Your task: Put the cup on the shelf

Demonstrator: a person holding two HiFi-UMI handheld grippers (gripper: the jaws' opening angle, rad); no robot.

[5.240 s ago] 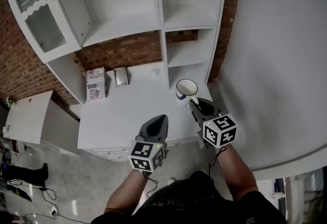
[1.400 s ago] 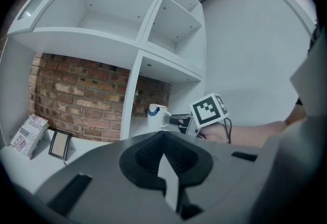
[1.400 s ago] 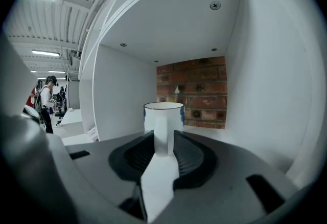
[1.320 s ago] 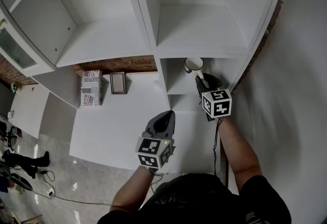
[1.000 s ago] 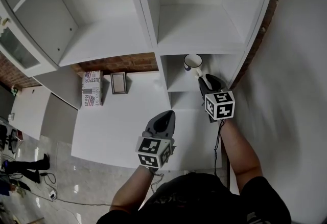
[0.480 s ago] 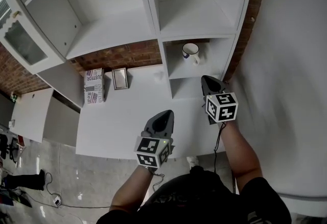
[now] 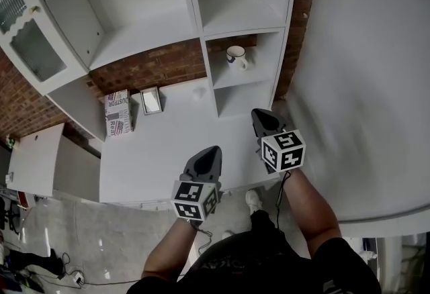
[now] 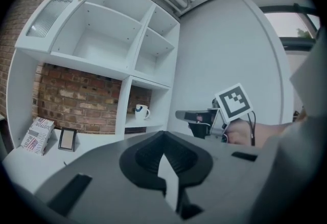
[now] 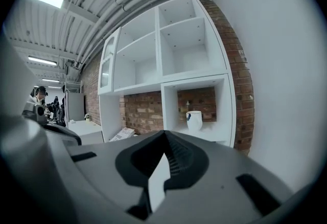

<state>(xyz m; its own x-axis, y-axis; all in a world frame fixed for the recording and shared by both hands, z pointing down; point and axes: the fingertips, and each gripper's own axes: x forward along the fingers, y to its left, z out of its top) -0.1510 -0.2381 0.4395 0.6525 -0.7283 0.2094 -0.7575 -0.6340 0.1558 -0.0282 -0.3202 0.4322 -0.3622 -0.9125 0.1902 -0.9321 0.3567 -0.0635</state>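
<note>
The white cup (image 7: 235, 56) with a dark rim and a side handle stands upright in the small lower cubby of the white shelf unit (image 7: 201, 31). The same cup (image 9: 194, 120) shows straight ahead in the right gripper view, and the cup (image 8: 141, 111) is small and far off in the left gripper view. My right gripper (image 7: 257, 115) is shut and empty, out over the counter, well short of the cubby. The left gripper (image 7: 213, 152) is also shut with nothing in it, lower down near the counter's front edge.
On the white counter (image 7: 168, 145), a printed box (image 7: 117, 111) and a small picture frame (image 7: 150, 101) lean against the brick back wall. A glass cabinet door (image 7: 27, 37) stands open at the left. A white wall (image 7: 363, 84) closes the right side.
The right gripper has let go of the cup, closed, and drawn back from the cubby toward the person. The cup stays on the shelf. The left gripper has hardly moved.
</note>
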